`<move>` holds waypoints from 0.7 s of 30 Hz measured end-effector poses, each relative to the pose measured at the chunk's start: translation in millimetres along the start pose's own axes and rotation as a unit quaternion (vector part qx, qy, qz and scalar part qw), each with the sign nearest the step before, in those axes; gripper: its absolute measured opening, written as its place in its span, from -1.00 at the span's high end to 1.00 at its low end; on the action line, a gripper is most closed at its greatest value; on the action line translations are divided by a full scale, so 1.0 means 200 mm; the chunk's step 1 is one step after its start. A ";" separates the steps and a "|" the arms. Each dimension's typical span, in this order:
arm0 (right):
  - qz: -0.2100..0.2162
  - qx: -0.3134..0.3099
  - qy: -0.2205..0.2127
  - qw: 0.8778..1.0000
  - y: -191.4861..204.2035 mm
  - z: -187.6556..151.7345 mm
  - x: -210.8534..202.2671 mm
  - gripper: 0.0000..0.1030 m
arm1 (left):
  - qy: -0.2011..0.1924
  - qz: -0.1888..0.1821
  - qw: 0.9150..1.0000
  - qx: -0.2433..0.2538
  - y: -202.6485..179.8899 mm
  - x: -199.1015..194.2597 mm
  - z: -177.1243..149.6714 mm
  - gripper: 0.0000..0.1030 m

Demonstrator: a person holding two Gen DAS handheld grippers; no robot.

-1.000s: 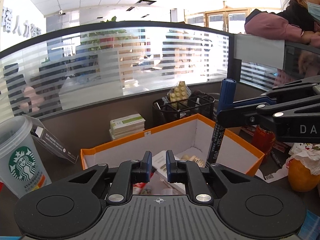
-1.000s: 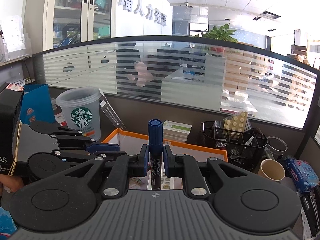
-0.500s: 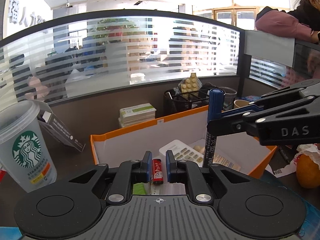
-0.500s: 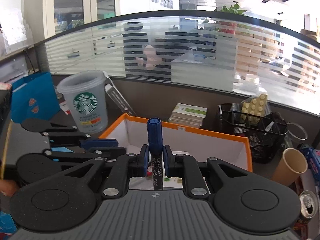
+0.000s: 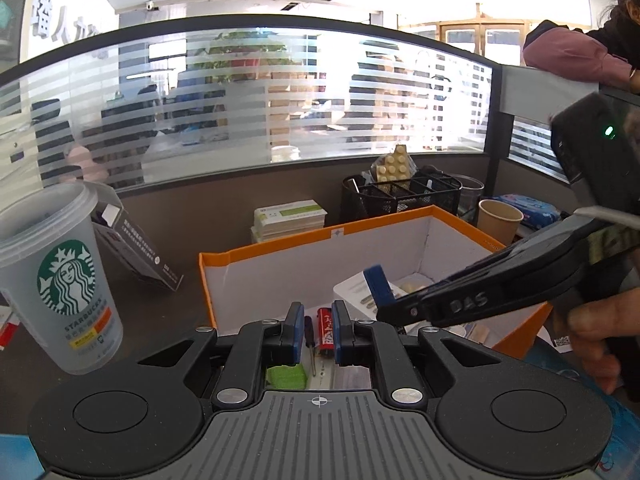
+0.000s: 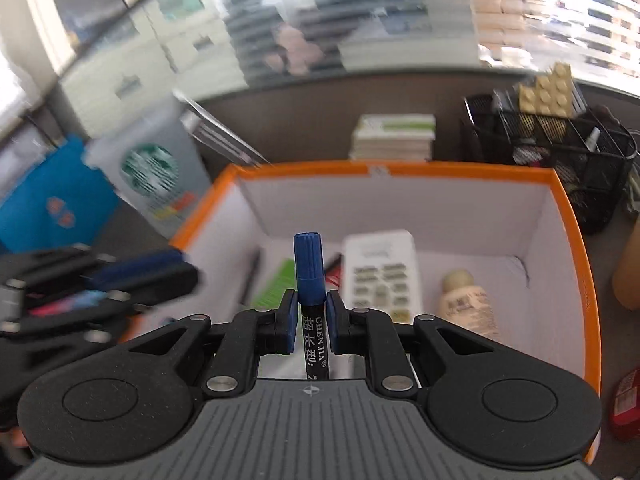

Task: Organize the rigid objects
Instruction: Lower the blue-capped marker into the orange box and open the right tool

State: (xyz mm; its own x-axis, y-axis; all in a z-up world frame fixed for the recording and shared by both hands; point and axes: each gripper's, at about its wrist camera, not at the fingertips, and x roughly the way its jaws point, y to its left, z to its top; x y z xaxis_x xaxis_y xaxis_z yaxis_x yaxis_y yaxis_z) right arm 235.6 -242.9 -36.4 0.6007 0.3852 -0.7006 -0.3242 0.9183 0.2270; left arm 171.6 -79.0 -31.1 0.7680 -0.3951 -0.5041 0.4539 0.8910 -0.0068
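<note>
Through our left wrist view, the left gripper (image 5: 314, 332) hangs closed and empty above the orange-rimmed white cardboard box (image 5: 280, 244). From our right wrist view, the right gripper (image 6: 311, 320) clamps the blue-capped black marker (image 6: 309, 272) upright over that box, likely to drop it inside.

Your blue-capped black marker (image 6: 309, 280) is pinched upright over the orange box (image 6: 576, 216). Down inside you've got a white tray (image 6: 382, 268), cream bottle (image 6: 466, 300), red tube (image 5: 326, 332).
</note>
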 end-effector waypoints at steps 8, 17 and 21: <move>-0.040 -0.037 0.019 0.998 0.05 -0.02 0.06 0.65 | 0.016 -0.001 1.000 -0.020 -0.02 0.06 -0.05 0.74; -0.064 -0.044 -0.019 0.997 0.07 -0.06 0.00 0.12 | 0.000 0.027 0.999 -0.048 -0.05 -0.01 -0.05 0.41; -0.070 -0.036 -0.051 0.996 0.06 -0.06 -0.06 -0.20 | -0.011 0.049 0.997 -0.052 -0.05 -0.04 -0.03 -0.04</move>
State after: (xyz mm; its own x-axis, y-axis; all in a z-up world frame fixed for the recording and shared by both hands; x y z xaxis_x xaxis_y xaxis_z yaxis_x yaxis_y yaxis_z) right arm 215.3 -237.6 -32.9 0.7128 0.2652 -0.6493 -0.2815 0.9561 0.0815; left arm 157.3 -83.0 -32.0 0.8164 -0.3079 -0.4885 0.3274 0.9437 -0.0476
